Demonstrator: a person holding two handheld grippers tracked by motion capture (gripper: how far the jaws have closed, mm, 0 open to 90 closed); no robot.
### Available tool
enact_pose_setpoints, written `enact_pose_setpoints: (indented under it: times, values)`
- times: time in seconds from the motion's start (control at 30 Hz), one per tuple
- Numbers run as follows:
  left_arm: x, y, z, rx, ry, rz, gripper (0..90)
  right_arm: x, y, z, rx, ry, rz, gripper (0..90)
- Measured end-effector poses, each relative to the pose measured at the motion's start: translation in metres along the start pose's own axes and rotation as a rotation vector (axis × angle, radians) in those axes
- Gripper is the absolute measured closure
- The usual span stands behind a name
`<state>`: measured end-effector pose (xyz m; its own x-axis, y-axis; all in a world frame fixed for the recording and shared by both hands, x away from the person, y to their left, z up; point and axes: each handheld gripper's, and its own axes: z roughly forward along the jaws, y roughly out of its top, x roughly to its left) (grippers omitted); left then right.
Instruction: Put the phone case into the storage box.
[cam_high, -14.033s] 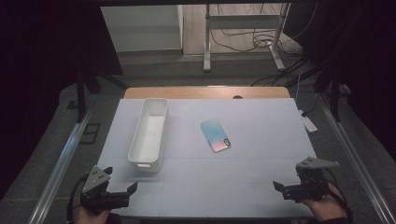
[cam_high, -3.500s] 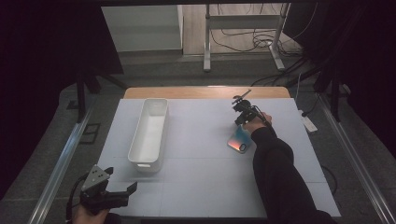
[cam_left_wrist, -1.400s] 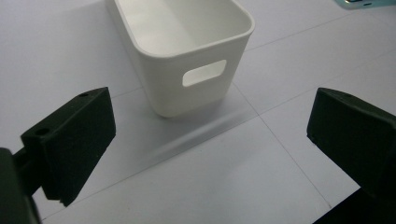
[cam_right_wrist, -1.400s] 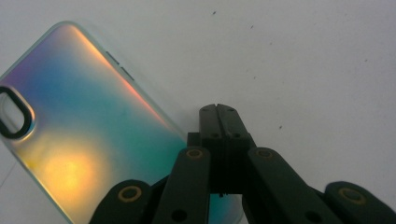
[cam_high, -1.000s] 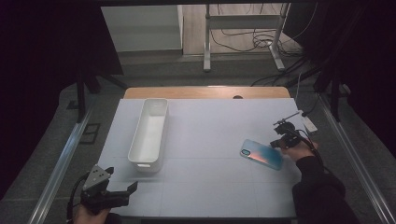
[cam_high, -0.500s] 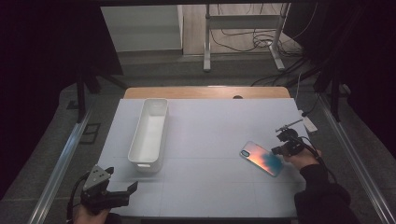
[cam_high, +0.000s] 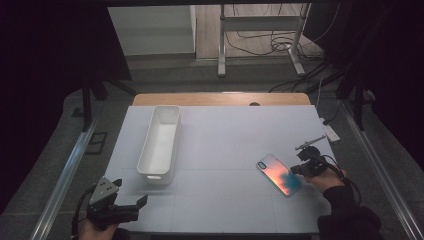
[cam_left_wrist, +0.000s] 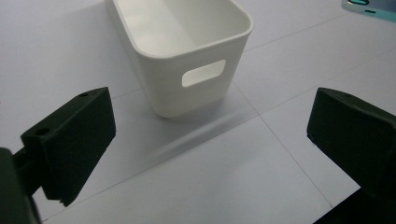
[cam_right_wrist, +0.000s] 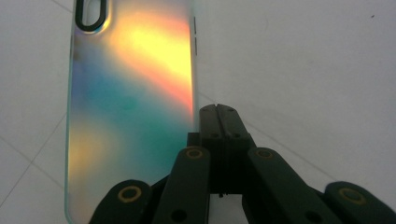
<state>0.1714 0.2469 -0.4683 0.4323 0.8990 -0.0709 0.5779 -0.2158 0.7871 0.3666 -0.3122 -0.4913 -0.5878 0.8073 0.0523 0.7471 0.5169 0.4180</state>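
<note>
A phone (cam_high: 279, 174) with an iridescent orange and teal back lies flat on the white table top (cam_high: 225, 130) at the near right. My right gripper (cam_high: 295, 170) is shut, with nothing between its jaws. Its tip (cam_right_wrist: 219, 111) rests against the phone's (cam_right_wrist: 130, 107) long right edge. At the near left corner my left gripper (cam_high: 131, 193) stands open and holds nothing. It (cam_left_wrist: 210, 140) points at the handle end of a white bin (cam_left_wrist: 182, 51). That long bin (cam_high: 160, 142) stands empty at the left of the table.
A wooden table edge (cam_high: 220, 98) runs along the back of the white top. A small white device (cam_high: 330, 132) lies off its right edge. Metal rails (cam_high: 65, 175) flank both sides. Cables and a metal stand (cam_high: 260, 30) are on the floor behind.
My right gripper has drawn back toward the near edge, and the phone has slid with it and turned slightly. The left gripper has stayed still.
</note>
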Motion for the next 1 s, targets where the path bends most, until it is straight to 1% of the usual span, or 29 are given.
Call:
enact_pose_setpoints:
  times: [0.2,0.6,0.8,0.93,1.0]
  values:
    - [0.000,0.000,0.000,0.000,0.002,0.001,2.0,0.009,-0.007,-0.002,0.003,0.015,-0.007,89.3]
    - [-0.001,0.000,0.000,0.002,0.003,0.006,2.0,0.022,-0.013,-0.004,0.005,0.023,-0.023,89.2]
    - [-0.001,0.000,0.000,0.002,0.004,0.006,1.9,0.022,-0.014,-0.005,-0.001,0.020,-0.021,89.2]
    - [-0.001,0.000,0.000,0.003,0.004,0.006,2.0,0.022,-0.014,-0.009,-0.013,0.017,-0.025,89.1]
    - [-0.001,0.000,0.000,0.003,0.004,0.007,2.0,0.024,-0.014,-0.012,-0.022,0.015,-0.026,87.0]
